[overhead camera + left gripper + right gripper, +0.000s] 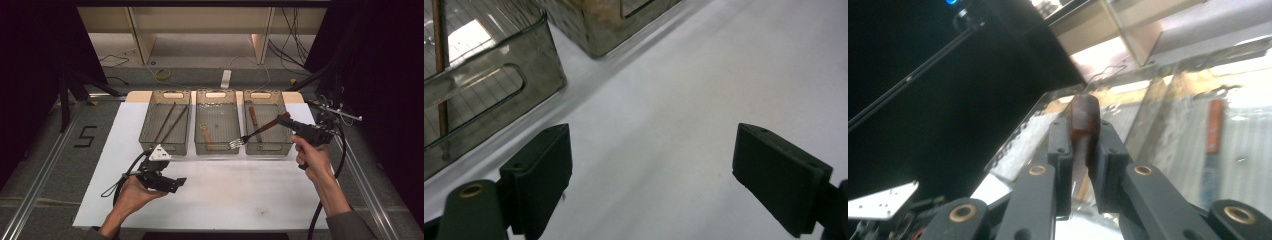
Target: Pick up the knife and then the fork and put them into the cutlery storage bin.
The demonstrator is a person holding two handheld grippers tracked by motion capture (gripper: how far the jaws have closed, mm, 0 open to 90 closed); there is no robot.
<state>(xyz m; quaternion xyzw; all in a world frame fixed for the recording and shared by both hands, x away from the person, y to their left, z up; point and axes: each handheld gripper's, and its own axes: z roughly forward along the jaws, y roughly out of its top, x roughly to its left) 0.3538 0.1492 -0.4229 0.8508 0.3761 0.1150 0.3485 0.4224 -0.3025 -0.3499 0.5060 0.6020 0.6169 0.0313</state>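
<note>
A white counter [210, 195] carries three clear bins in a row. The right hand-held gripper [291, 123] is clamped on a fork [257, 132] by its brown handle, holding it above the right bin [268, 146], tines toward the middle bin [217, 148]. The left hand-held gripper [167, 184] hovers wide open and empty. Sorting seems partly done: chopsticks [169, 123] lie in the left bin [164, 145]; the fork remains to be placed.

I am working in what looks like a lab set up for recording. Black curtains [30, 75] hang well off to either side of my right gripper [287, 120], and metal rails [35, 190] frame the floor around the table [210, 200]. Beyond the gripper, loose cables [290, 45] and a power strip [226, 78] lie on the floor under a bare workbench [200, 20]. A taped number five [85, 136] marks the floor far to its left.
</note>
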